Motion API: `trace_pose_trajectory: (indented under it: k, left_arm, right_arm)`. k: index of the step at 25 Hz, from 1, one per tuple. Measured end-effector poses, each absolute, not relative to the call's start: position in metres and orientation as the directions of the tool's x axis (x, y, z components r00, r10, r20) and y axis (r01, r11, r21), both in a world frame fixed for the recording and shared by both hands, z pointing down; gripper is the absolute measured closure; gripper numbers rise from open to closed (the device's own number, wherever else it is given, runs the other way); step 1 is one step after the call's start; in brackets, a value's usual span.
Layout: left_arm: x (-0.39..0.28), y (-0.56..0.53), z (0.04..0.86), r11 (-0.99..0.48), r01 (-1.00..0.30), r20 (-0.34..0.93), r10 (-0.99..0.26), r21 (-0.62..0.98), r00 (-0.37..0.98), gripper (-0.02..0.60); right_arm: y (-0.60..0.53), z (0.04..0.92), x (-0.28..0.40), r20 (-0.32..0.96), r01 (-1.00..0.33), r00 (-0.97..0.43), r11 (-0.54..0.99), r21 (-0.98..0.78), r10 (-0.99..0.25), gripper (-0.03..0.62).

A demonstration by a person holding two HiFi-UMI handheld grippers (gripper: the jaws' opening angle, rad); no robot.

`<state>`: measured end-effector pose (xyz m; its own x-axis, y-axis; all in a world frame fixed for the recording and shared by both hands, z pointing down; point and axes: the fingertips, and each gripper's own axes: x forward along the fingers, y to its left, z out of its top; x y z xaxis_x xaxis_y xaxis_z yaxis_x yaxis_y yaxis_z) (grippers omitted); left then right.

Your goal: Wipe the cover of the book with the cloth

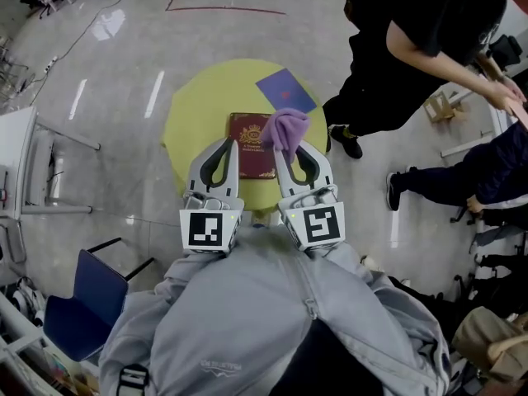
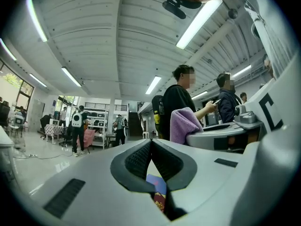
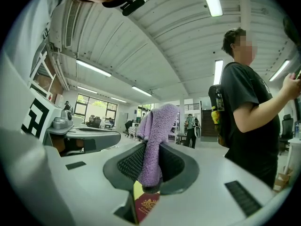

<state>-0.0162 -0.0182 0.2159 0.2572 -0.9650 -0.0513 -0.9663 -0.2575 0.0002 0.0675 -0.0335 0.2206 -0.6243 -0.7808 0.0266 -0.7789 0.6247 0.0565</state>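
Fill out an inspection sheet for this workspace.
Surface: round yellow table on a grey floor.
Job's things: red book flat on the table; purple cloth in the right claw, over the book's far right corner.
Clutter: blue booklet beyond the book.
Grippers: left claw shut, empty; right claw shut on the cloth.
Cables: one cable on the floor, far left.
Surroundings: two people at right; blue chair near left.
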Motion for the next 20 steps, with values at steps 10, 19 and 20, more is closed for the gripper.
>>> trace_pose_trajectory:
  k: [10,19,20]
  left_arm:
    - [-0.016,-0.054,0.225,-0.227,-0.974,-0.048,-0.973,-0.01,0.227,0.563]
    - [-0.031,-0.069,0.212,-0.28,-0.96,-0.04,-0.959,-0.024,0.281,0.563]
    - [-0.033,-0.071,0.212,-0.285,-0.958,-0.038,-0.958,-0.025,0.286,0.563]
  right_arm:
    - [-0.077,0.229,0.067,-0.007,-0.745,-0.665,0.663,0.064,-0.747,0.513]
    - [-0.087,0.218,0.048,-0.003,-0.763,-0.644,0.642,0.078,-0.765,0.513]
    - [-0.089,0.219,0.047,0.001,-0.766,-0.64,0.638,0.078,-0.768,0.513]
